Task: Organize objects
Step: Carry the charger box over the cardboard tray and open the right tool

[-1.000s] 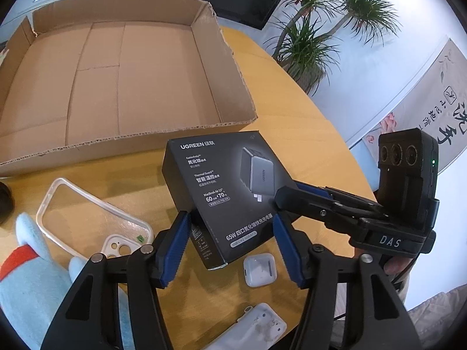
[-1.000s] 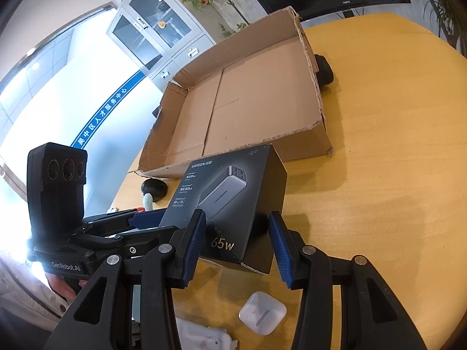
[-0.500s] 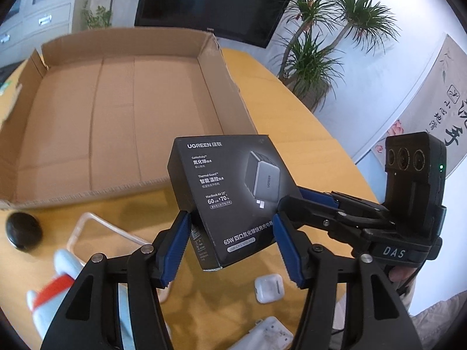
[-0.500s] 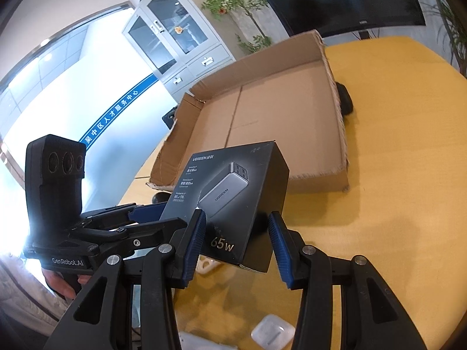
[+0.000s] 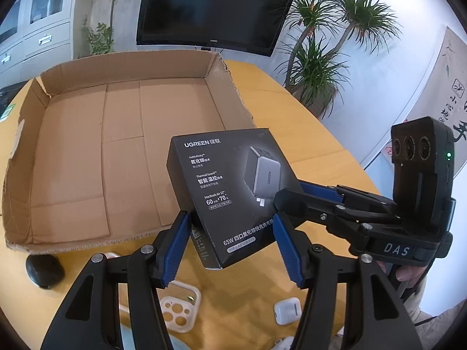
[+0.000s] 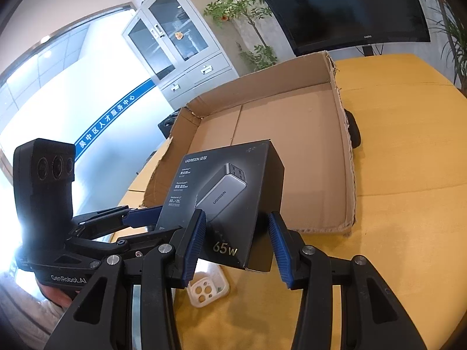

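Note:
A black UGREEN charger box (image 5: 230, 186) hangs in the air above the yellow table (image 5: 306, 134), just in front of the near wall of an open cardboard tray (image 5: 73, 145). My left gripper (image 5: 230, 242) is shut on the box's near lower corner, blue pads against two of its sides. From the right, my right gripper (image 5: 294, 195) clamps the box's other end. In the right wrist view the right gripper (image 6: 236, 233) pinches the charger box (image 6: 227, 183) near its "65W" face, while the left gripper (image 6: 146, 215) holds it from the left. The cardboard tray (image 6: 347, 175) lies beyond.
Below the box on the table lie a pale phone case (image 5: 178, 312) and a white earbuds case (image 5: 287, 310). A black round object (image 5: 43, 268) sits at the tray's near left corner. A monitor (image 5: 210, 8) and potted plants (image 5: 318, 67) stand past the table.
Both grippers have lifted the charger box off the table and carried it up and forward toward the cardboard tray. The items on the table have dropped lower in view.

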`<state>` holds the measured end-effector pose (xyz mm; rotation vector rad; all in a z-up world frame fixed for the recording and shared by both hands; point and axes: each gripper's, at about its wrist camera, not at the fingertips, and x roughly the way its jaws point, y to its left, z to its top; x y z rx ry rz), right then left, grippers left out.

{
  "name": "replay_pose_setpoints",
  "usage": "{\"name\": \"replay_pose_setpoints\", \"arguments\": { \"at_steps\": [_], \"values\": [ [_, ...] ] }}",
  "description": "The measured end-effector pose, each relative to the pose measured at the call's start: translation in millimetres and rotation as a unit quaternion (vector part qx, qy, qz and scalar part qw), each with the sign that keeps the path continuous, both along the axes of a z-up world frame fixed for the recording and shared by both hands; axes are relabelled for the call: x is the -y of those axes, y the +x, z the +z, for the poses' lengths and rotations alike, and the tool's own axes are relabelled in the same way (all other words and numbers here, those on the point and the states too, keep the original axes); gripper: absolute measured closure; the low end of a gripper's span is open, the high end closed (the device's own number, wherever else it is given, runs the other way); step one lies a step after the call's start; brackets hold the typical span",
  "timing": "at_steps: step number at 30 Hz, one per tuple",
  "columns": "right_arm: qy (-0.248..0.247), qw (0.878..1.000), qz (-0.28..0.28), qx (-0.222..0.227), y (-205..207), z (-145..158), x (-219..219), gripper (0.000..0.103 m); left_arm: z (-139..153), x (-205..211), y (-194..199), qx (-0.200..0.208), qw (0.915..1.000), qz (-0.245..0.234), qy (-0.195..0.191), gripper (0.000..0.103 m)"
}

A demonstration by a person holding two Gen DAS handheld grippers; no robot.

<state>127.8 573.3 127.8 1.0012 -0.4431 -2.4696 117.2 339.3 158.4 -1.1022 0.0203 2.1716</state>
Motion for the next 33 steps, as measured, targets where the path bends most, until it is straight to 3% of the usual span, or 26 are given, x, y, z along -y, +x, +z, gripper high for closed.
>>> {"name": "replay_pose_setpoints", "arguments": {
  "at_steps": [11, 33],
  "values": [
    [0.007, 1.0, -0.014, 0.006, -37, -7, -6, 0.06, -2, -16, -28, -0.016, 0.9997, 0.0, -0.019, 0.047],
    [0.01, 0.997, -0.038, 0.059, -85, -53, -28, 0.06, -46, -37, -66, 0.035, 0.9988, -0.007, -0.033, 0.047]
  ]
}}
